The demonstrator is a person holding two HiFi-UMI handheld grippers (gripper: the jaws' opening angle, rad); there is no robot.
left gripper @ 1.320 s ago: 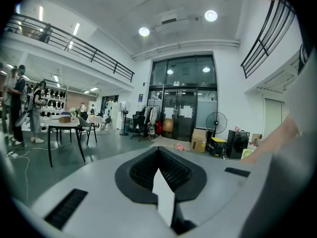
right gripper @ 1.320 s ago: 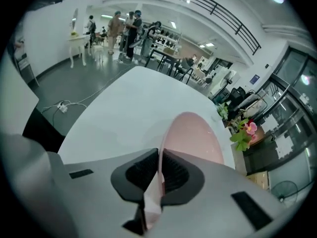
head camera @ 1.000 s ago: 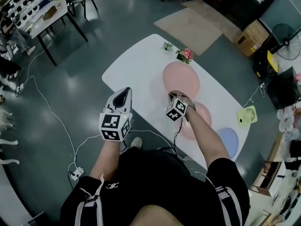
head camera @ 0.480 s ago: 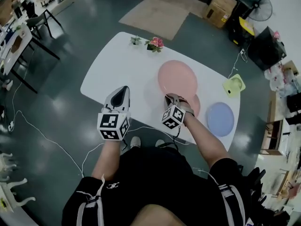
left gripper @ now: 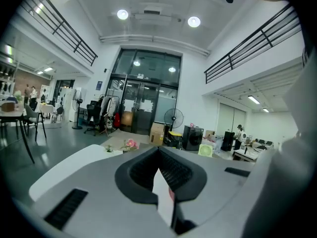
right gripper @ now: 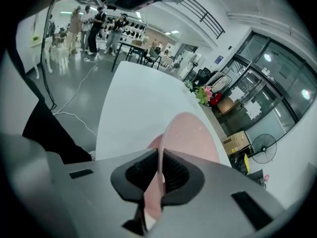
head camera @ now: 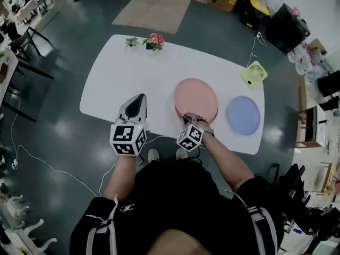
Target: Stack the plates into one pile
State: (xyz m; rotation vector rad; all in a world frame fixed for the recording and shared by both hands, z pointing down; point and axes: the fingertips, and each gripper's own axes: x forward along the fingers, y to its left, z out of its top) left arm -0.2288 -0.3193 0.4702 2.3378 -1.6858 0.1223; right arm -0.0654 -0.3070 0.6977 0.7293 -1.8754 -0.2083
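Observation:
On the white table [head camera: 122, 78] a large pink plate [head camera: 195, 99] lies near the front edge. My right gripper [head camera: 190, 120] is shut on its near rim. In the right gripper view the thin pink rim [right gripper: 163, 133] runs between the jaws of the right gripper [right gripper: 159, 155], and a second pink surface [right gripper: 152, 144] shows just beneath, to the left. A blue plate [head camera: 243, 115] lies apart to the right. My left gripper [head camera: 136, 107] is shut and empty at the table's front edge; in its own view the left gripper [left gripper: 159, 158] points level across the table.
A small flower pot [head camera: 154, 40] and a tiny plant [head camera: 131, 41] stand at the table's far edge. A green fan [head camera: 253, 73] sits on the far right corner. Cables [head camera: 64, 169] trail on the floor. Chairs, boxes and other tables surround the table.
The large pink plate, held by my right gripper, has slid rightward toward the blue plate and now covers the smaller pink plate. Both hands have moved, and the view has shifted.

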